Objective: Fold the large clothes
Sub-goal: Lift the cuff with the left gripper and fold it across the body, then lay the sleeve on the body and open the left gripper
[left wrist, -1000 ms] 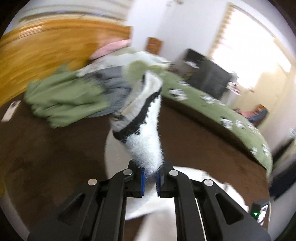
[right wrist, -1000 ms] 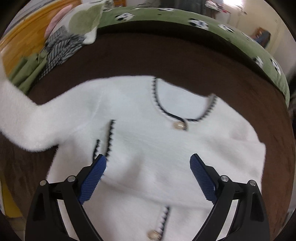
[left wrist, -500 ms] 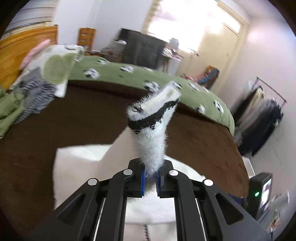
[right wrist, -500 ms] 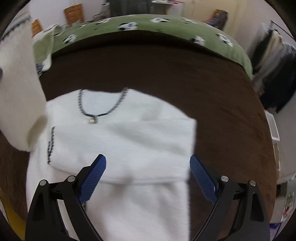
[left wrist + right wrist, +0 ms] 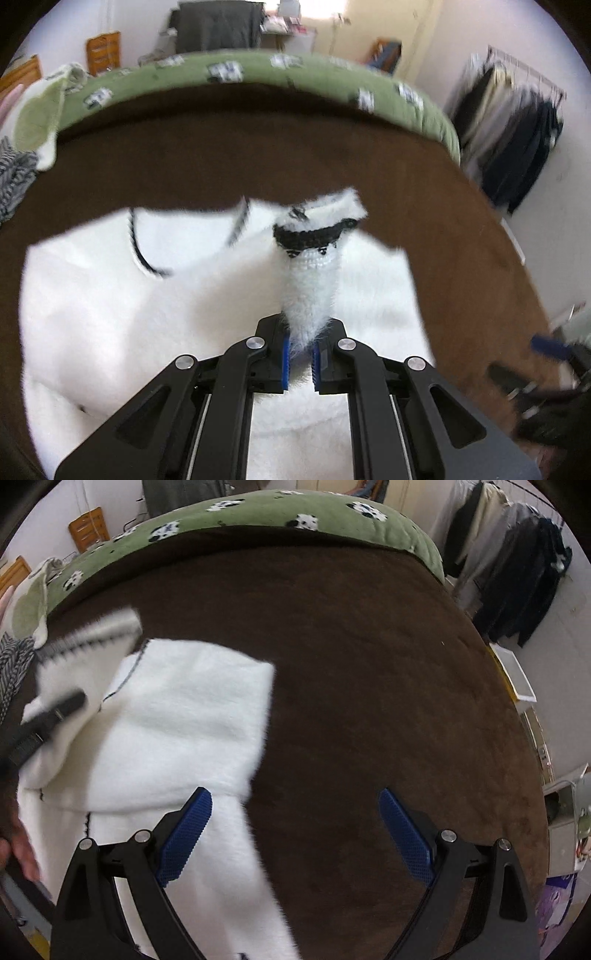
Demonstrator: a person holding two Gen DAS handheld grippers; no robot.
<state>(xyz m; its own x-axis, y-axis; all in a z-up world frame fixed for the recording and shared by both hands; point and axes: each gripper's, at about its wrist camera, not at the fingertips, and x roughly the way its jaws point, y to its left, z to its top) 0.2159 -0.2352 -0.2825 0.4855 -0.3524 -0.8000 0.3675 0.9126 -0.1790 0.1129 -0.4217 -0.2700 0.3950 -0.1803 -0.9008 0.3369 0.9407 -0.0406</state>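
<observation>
Two grippers are in my view: my left gripper point(image 5: 300, 356) is clamped on the sleeve cuff point(image 5: 317, 229) of the white cardigan point(image 5: 110, 314), which lies on the brown blanket point(image 5: 369, 664); my right gripper point(image 5: 295, 834) hangs with fingers wide apart, holding nothing.

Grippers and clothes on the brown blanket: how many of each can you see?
Grippers: 2, the left gripper shut on the sleeve cuff, the right gripper open.
White fuzzy cardigans: 1.
Striped clothes at the left edge of the brown blanket: 1.
Total: 4.
</observation>
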